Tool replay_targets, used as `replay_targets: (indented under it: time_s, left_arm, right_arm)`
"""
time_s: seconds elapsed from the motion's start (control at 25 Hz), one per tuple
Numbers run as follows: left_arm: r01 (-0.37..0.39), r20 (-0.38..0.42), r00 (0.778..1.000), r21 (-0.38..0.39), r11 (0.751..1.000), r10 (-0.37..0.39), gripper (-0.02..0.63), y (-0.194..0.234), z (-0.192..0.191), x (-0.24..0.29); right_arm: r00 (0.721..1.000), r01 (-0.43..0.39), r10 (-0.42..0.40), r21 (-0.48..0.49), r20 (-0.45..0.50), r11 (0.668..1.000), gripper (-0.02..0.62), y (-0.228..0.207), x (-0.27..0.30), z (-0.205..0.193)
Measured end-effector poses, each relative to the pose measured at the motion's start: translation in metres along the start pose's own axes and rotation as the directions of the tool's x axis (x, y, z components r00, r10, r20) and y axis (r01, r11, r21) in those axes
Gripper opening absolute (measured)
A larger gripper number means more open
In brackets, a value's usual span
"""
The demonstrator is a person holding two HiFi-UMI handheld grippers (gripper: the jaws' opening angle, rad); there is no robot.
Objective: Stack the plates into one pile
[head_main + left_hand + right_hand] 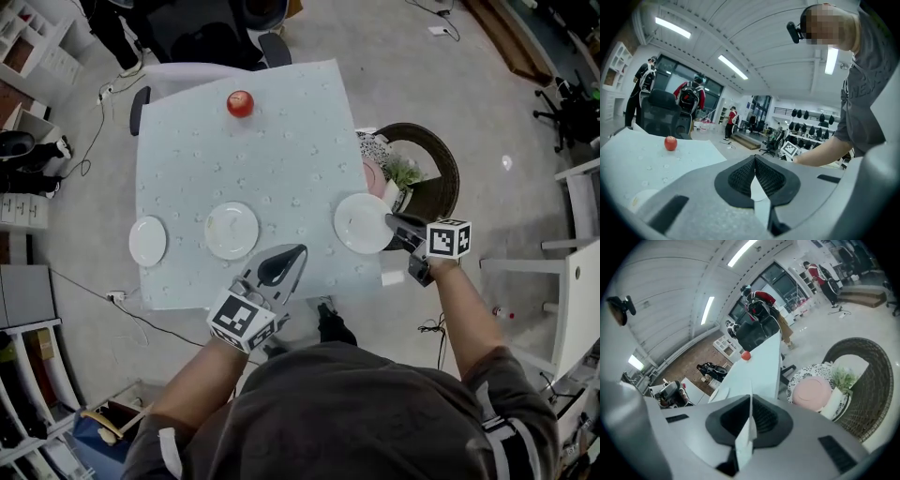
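Three white plates lie on the pale blue table [281, 122]: a small left plate [147, 241], a middle plate [232, 230] and a right plate [361, 223] near the right edge. My right gripper [390, 223] reaches in from the right and is shut on the right plate's rim. In the right gripper view the plate [748, 430] shows edge-on as a thin white strip between the jaws of that gripper [750, 416]. My left gripper [296, 253] hovers over the table's near edge, right of the middle plate, shut and empty [754, 161].
A red apple [240, 103] sits at the table's far side. Right of the table stands a round wicker stand [439, 173] with a pink dish [812, 392] and a small plant. An office chair [272, 47] is beyond the table, and several people stand in the background.
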State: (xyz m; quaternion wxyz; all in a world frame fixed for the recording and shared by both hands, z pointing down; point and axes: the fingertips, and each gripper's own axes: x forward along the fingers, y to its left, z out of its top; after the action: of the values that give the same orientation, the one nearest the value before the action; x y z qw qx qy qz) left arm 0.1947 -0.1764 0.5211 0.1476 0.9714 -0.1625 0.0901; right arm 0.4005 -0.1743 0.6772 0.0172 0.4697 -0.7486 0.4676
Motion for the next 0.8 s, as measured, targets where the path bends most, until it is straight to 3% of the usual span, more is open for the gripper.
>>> replay_targets:
  time_s: [0.2, 0.36, 0.56, 0.8]
  left_arm:
    - [-0.084, 0.052, 0.995, -0.007, 0.996, 0.084, 0.005, 0.020, 0.015, -0.056]
    - [-0.175, 0.093, 0.980, -0.012, 0.985, 0.175, 0.005, 0.046, 0.021, -0.108]
    - [-0.289, 0.134, 0.947, -0.030, 0.957, 0.291, 0.005, 0.068, 0.025, -0.174]
    - [-0.418, 0.160, 0.893, -0.052, 0.907, 0.421, 0.005, 0.093, 0.019, -0.253]
  right_arm:
    - [0.999, -0.034, 0.033, -0.081, -0.017, 0.996, 0.006, 0.055, 0.005, 0.028]
    - [0.996, -0.092, 0.089, -0.127, -0.032, 0.988, 0.006, 0.105, 0.041, 0.050]
    - [0.986, -0.155, 0.140, -0.188, -0.090, 0.970, 0.006, 0.161, 0.092, 0.059]
    - [0.969, -0.212, 0.176, -0.222, -0.172, 0.952, 0.006, 0.215, 0.162, 0.049]
